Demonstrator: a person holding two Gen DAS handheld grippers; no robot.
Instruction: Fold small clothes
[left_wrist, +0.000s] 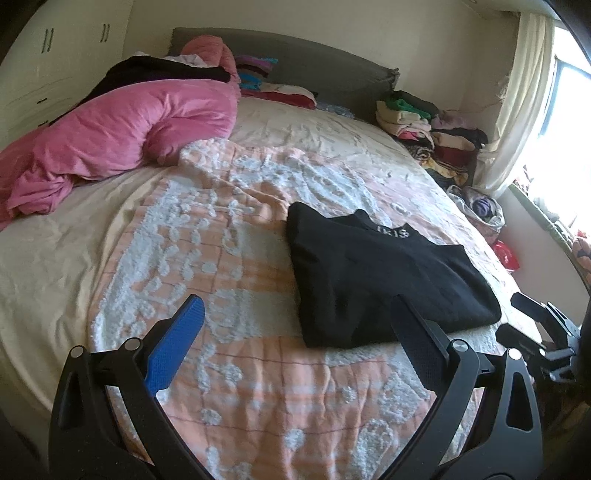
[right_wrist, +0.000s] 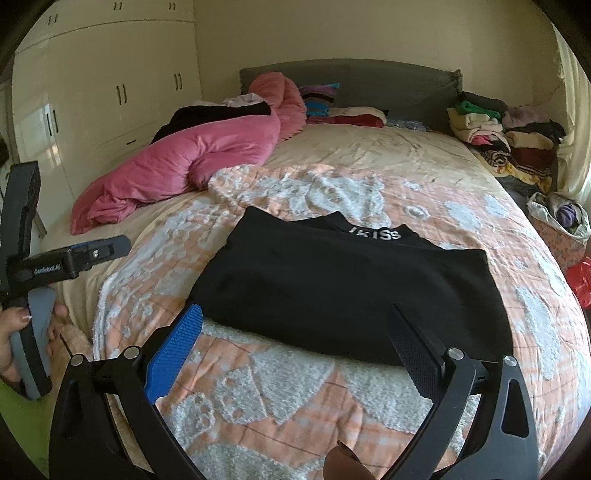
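Garment (right_wrist: 343, 288) part-folded on bed (right_wrist: 295, 398), fingers of both grippers (left_wrist: 295, 347) (right_wrist: 295, 347) spread, empty; next likely pinching near hem.

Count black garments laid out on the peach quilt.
1: the black garment lies folded mid-quilt, just beyond both open grippers, left gripper and right gripper. Other dark clothes sit in piles by the headboard, off the quilt.

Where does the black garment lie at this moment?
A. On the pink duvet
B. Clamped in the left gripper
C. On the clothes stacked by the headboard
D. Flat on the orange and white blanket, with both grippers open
D: the black garment rests folded on the orange and white blanket, with the left gripper and the right gripper open and empty.
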